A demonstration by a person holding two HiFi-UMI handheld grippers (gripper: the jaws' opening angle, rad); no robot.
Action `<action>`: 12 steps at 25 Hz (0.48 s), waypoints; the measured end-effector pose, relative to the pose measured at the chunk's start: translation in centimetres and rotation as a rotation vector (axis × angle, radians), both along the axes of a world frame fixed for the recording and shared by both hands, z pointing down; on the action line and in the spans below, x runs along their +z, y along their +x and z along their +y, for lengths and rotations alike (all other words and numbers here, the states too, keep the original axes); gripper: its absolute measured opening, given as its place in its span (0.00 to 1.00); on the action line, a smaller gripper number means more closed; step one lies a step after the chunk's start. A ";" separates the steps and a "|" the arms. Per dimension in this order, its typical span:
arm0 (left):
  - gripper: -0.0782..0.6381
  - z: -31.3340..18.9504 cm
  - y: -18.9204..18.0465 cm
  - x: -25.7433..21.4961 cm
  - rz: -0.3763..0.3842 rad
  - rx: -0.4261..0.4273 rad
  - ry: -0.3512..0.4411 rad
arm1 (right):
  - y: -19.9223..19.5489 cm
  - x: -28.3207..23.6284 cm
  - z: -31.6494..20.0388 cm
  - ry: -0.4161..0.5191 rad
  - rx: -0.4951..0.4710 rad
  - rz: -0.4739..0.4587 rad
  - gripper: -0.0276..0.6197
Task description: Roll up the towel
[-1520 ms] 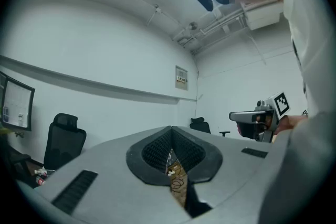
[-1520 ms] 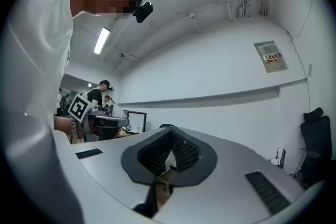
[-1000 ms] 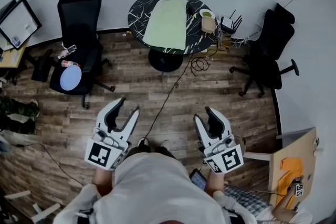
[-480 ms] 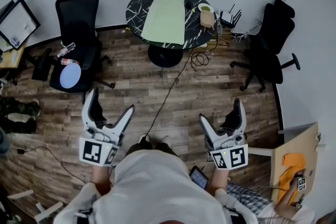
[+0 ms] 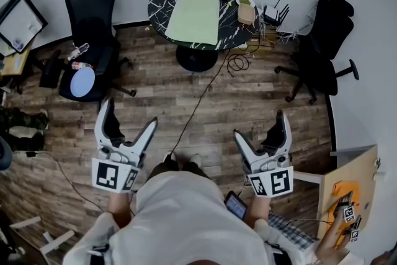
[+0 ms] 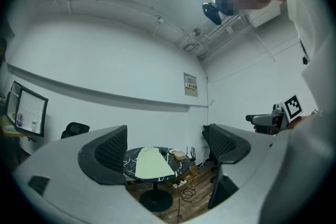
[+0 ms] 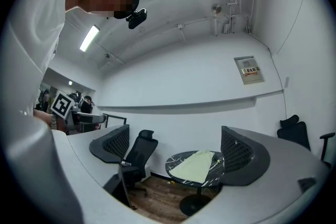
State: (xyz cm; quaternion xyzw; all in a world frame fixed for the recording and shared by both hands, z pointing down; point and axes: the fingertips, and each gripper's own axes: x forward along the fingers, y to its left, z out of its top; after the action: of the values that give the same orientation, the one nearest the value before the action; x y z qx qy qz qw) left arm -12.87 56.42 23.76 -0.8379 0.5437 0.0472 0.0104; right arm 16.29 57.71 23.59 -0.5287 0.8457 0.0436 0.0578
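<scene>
A pale green towel [image 5: 197,9] lies spread flat on a round black marble-patterned table [image 5: 162,6] across the room, far from both grippers. My left gripper [image 5: 129,115] is held near my body at the lower left and points level at the table. Its jaws have just been opening and nothing is between them. My right gripper [image 5: 260,126] at the lower right has likewise just opened wide and is empty. The left gripper view frames the towel [image 6: 152,162] and table [image 6: 182,165] between the spread jaws. The right gripper view shows the towel [image 7: 197,166] the same way.
A black office chair [image 5: 93,15] with a pale disc [image 5: 82,80] on its seat stands left of the table, another chair [image 5: 322,53] to its right. A cable [image 5: 198,102] trails over the wood floor. A small container [image 5: 246,9] sits on the table's right edge.
Both grippers went from nearly shut to wide open. The right gripper shifted a little to the right; the left one stayed about where it was.
</scene>
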 end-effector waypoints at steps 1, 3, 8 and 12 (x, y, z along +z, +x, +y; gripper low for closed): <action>0.74 -0.1 0.3 0.1 -0.001 -0.002 -0.002 | 0.3 0.1 -0.1 -0.002 -0.002 0.004 0.80; 0.74 -0.4 1.2 0.3 -0.007 -0.005 -0.009 | 1.0 0.5 -0.2 -0.009 -0.005 0.017 0.80; 0.74 -1.3 3.9 1.1 -0.007 -0.015 -0.027 | 3.8 1.3 -0.6 -0.021 -0.008 0.029 0.80; 0.74 -1.8 5.9 1.3 -0.018 -0.011 -0.031 | 5.5 1.7 -1.8 -0.020 -0.012 0.039 0.80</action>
State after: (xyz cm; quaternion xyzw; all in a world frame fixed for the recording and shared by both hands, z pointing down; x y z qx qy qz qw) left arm -6.93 54.60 25.05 -0.8354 0.5487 0.0311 0.0026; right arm 21.77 55.93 25.32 -0.5232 0.8503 0.0452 0.0362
